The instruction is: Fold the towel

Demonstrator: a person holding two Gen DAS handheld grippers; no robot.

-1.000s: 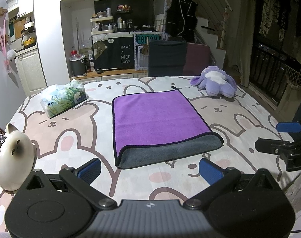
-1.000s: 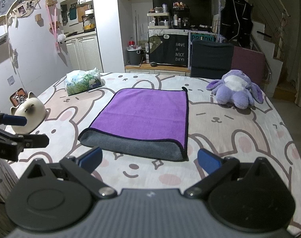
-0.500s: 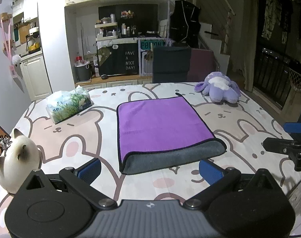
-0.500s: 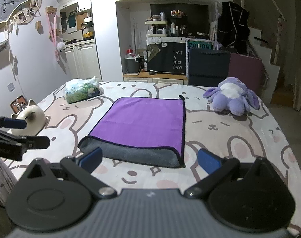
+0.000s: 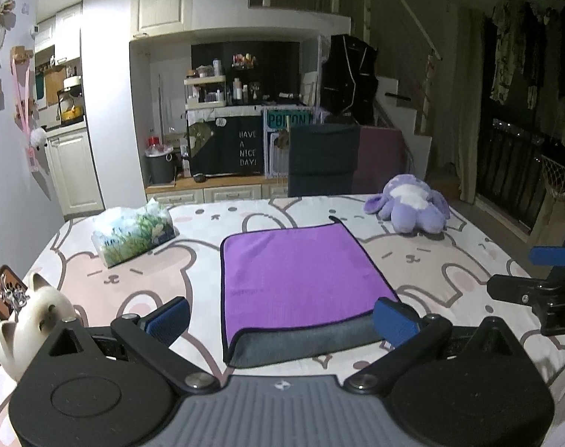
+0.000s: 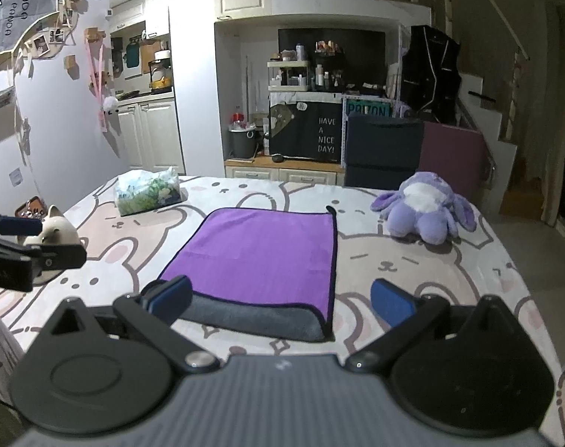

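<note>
Purple towel [image 5: 301, 275] lies folded flat mid-table, grey underside showing along its near edge. Table [image 5: 450, 260] wears a bunny-print cloth. Left gripper [image 5: 282, 316] and right gripper [image 6: 280, 300] both hover at the near edge, jaws spread wide, holding nothing. Purple plush [image 6: 425, 206] far right; tissue pack [image 5: 133, 234] far left; cat figurine [image 5: 29, 320] near left.

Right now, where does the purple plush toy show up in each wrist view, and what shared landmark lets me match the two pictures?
Left wrist view: the purple plush toy lies upper right of centre, at the table's far right, beyond the folded purple towel.
Right wrist view: it lies right of centre, to the right of the towel.
Shared landmark: the black "HAVE A NICE DAY!" sign behind the table.
</note>
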